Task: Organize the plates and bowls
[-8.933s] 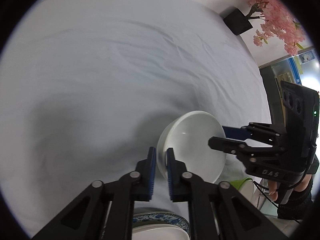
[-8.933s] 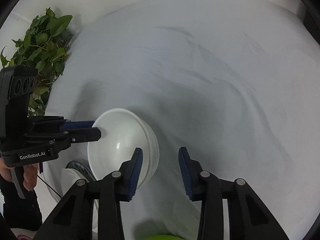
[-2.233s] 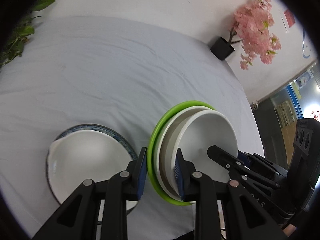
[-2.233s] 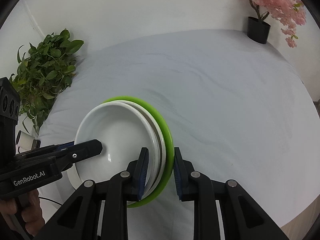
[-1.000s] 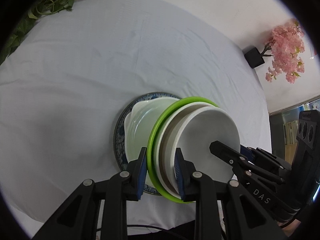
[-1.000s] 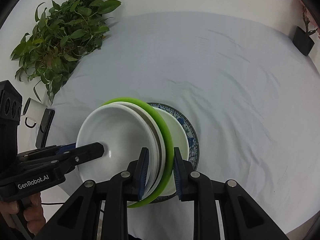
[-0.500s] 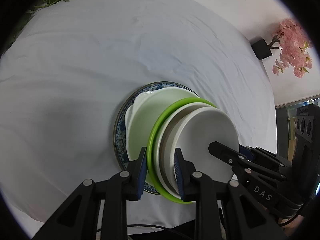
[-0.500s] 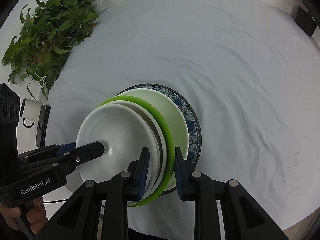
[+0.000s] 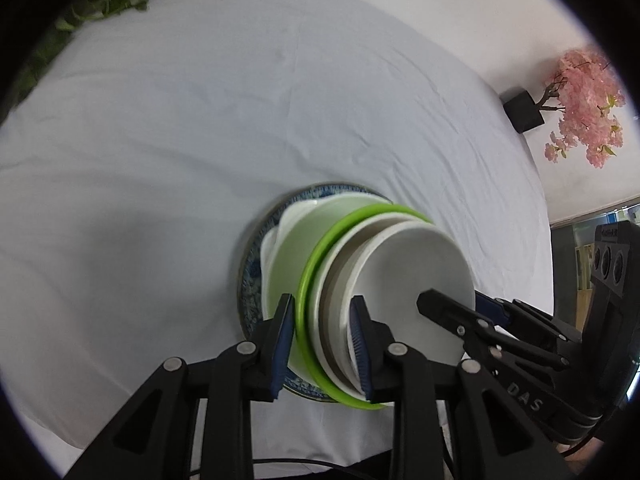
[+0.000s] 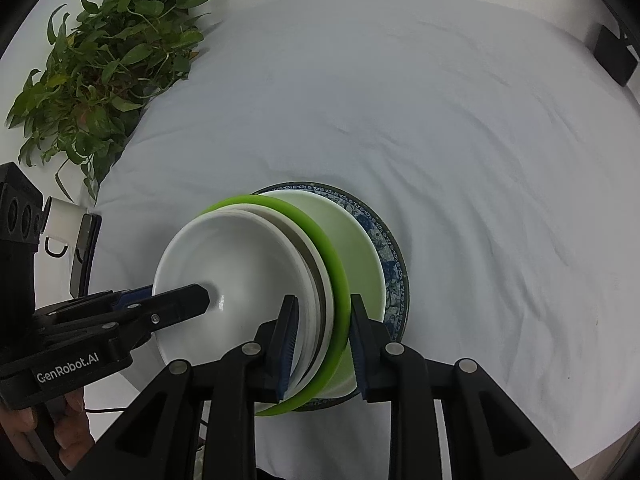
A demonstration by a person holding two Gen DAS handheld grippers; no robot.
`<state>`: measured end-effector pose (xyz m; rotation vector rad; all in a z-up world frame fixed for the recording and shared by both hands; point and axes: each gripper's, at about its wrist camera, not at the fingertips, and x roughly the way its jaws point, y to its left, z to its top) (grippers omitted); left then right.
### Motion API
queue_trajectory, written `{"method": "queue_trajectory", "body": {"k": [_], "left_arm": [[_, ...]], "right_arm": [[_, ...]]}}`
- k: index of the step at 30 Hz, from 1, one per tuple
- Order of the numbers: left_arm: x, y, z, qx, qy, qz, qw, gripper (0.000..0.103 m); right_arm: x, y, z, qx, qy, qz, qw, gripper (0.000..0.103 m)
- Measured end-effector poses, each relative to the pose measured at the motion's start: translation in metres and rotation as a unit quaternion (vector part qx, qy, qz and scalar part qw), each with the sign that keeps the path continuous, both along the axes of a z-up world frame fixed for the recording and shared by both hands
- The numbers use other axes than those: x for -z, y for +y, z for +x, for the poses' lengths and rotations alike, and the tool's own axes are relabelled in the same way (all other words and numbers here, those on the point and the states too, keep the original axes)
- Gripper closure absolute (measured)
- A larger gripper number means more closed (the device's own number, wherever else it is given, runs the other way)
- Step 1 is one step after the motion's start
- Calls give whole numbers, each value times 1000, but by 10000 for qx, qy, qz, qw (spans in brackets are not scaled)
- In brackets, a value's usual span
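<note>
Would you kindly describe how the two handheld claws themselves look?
Both are matte black frames with silver rivets and ribbed blue pads. The left claw shows white "GenRobot.AI" lettering in the right wrist view; the right claw reads "DAS" in the left wrist view. A thin black cable trails below.

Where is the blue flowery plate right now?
The blue patterned plate lies on the white tablecloth at the bottom of the pile, under a pale dish, just right of the green plate in the right wrist view.

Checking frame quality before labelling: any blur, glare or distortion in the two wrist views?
Left wrist: soft overall, green plate rim smeared, tablecloth bowed by fisheye, dark corners. Right wrist: sharper, small glare spot in the white bowl, leafy plant crisp, same fisheye bowing.
</note>
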<state>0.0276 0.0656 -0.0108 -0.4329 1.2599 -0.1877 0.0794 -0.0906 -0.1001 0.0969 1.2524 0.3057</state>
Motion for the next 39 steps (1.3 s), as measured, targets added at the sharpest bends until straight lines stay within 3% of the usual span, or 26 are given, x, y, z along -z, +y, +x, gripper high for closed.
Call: {"method": "queue_trajectory", "body": {"k": [1,2,3,4,5,9,14,17,22,27,31,36,39], "left_arm": [[-6,3,-2,-39,-141,95,9998,72],[-12,5,-4,-93,-305,253,9992,59],[-21,8,-9,-188,-529,458,9974,41],[-29,11,-15,-303,-758,659,9945,33],[-40,14,-23,-452,-1091,941,9885,21],[-70,14,-51,-494,-2015,1948,9586,20],[-92,13,-81,-150,-2493,2392,9383,20],[-92,8,-97,-84,-2587,2395,9358,20],[-76,-9,-126,-364,-2796,1891,9406,20],[-61,-22,-148,-664,-3101,1594,9349,20],[-61,-33,-160,-597,-3285,1772,9258,19],[-62,-42,-163,-544,-3384,1765,9227,1],[-58,-45,-161,-500,-3371,1720,9243,0]], "right_arm": [[-4,-1,-3,-21,-69,41,10000,66],[-8,-1,-7,-25,-159,36,9999,47],[-13,-3,-11,-35,-292,28,9996,36],[-22,-5,-16,-44,-490,10,9988,20],[-27,-6,-20,-61,-616,-32,9981,15],[-42,-9,-41,-156,-878,-122,9959,10],[-37,-2,-78,-526,-854,-76,9949,8],[-33,3,-105,-695,-972,-89,9928,8],[-31,3,-143,-721,-1252,-216,9893,8],[-37,3,-176,-835,-1806,-541,9785,8],[-32,-3,-195,-777,-1943,-638,9758,8],[-24,-2,-202,-712,-2095,-680,9728,8],[-21,-4,-203,-714,-2186,-756,9703,8]]}}
